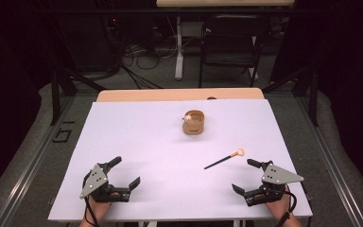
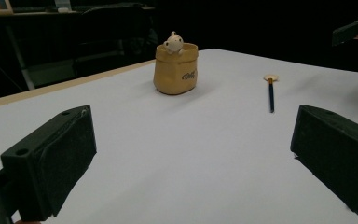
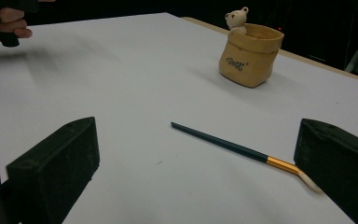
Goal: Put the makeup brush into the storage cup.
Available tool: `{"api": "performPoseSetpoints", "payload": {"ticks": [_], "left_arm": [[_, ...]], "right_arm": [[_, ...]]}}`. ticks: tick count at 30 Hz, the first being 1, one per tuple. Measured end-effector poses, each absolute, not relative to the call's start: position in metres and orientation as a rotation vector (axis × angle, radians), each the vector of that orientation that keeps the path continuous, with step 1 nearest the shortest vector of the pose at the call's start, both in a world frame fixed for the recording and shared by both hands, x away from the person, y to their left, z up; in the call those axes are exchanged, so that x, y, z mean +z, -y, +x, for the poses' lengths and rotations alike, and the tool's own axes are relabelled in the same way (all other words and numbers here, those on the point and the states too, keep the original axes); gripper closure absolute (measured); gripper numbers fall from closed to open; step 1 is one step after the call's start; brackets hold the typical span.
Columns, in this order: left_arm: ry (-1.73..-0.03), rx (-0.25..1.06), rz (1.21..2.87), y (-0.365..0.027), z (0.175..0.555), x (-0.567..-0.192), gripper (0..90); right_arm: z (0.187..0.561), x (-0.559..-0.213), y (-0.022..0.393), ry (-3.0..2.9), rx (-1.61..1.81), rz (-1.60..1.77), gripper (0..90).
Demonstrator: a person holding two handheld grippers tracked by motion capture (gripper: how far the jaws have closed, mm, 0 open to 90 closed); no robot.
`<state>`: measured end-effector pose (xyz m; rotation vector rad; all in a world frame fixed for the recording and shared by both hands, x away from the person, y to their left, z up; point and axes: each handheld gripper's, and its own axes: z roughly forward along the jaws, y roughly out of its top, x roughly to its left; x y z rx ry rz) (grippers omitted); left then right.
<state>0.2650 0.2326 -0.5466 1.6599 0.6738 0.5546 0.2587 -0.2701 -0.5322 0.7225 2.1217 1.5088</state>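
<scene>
Both pairs of jaws are held wide apart with nothing between them. The left gripper and the right gripper rest low over the near edge of the white surface.

The brush lies flat just ahead of the right jaws, its dark handle tip pointing toward the gap between them and its pale bristle head partly hidden behind the jaw at the right of the right gripper view. The tan pot stands upright well beyond both pairs of jaws, nearer the far edge, with a small bear figure perched at its rim.

Several slips are judged possible. The brush handle is thin and lies flat, so it could be pressed against the surface and rolled away, or pinched off-centre and left to swing, if the jaws are closed at a poor angle. The bristles could be crushed if the head is taken instead of the handle. The pot looks light and could be tipped or pushed back if the brush is driven against its rim rather than lowered inside; the bear could be knocked as well.

Counted: one brush, one pot, one bear figure, two grippers.
</scene>
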Motion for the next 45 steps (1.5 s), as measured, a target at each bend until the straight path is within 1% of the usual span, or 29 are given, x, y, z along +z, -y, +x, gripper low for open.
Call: {"api": "performPoseSetpoints", "payload": {"ticks": [11,28,45], "left_arm": [[-0.668,0.556,1.670,-0.231,0.263,-0.547,0.1],[-0.673,0.551,1.678,-0.231,0.264,-0.548,0.1],[-0.676,0.545,1.677,-0.231,0.264,-0.548,0.1]], "right_arm": [[0.261,-0.531,0.270,-2.114,1.485,0.735,0.0],[0.291,-0.534,0.279,-2.292,1.388,0.691,0.0],[0.323,-0.512,0.278,-2.416,1.246,0.560,0.0]]}}
